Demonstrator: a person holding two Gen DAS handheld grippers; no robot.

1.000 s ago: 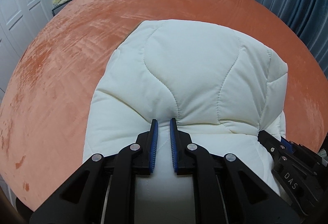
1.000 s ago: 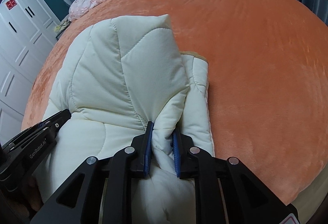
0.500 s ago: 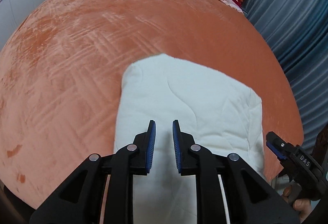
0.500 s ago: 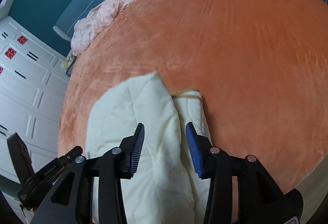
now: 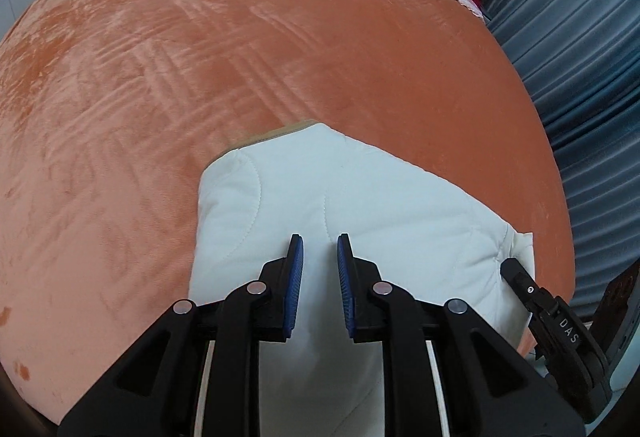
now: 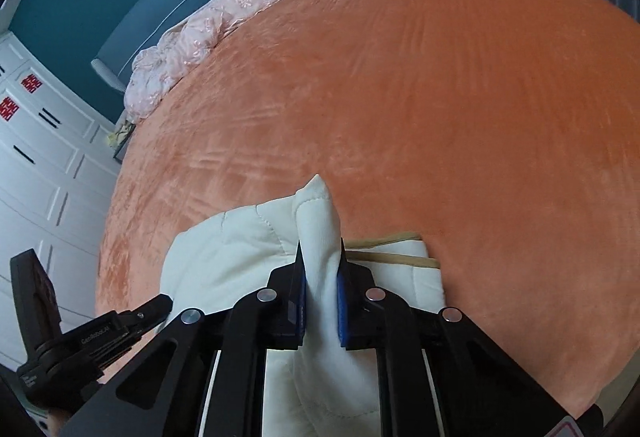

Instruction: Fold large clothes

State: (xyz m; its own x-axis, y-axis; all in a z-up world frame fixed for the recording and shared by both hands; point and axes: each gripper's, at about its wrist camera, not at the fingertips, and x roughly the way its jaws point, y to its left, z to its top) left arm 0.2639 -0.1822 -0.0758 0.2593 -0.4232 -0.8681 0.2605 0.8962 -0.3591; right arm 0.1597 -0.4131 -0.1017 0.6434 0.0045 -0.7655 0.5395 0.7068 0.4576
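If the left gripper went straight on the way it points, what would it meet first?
Most likely the folded cream quilted garment lying right ahead of the left gripper; the orange bedspread lies beyond. Depth is uncertain.

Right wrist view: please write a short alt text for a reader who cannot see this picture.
The right hand-held gripper is closing its blue-padded jaws on a raised fold of a cream quilted padded garment lying on a bed with an orange velvet cover. The left hand-held gripper shows at the lower left, and a crumpled pink embroidered blanket lies at the far end.
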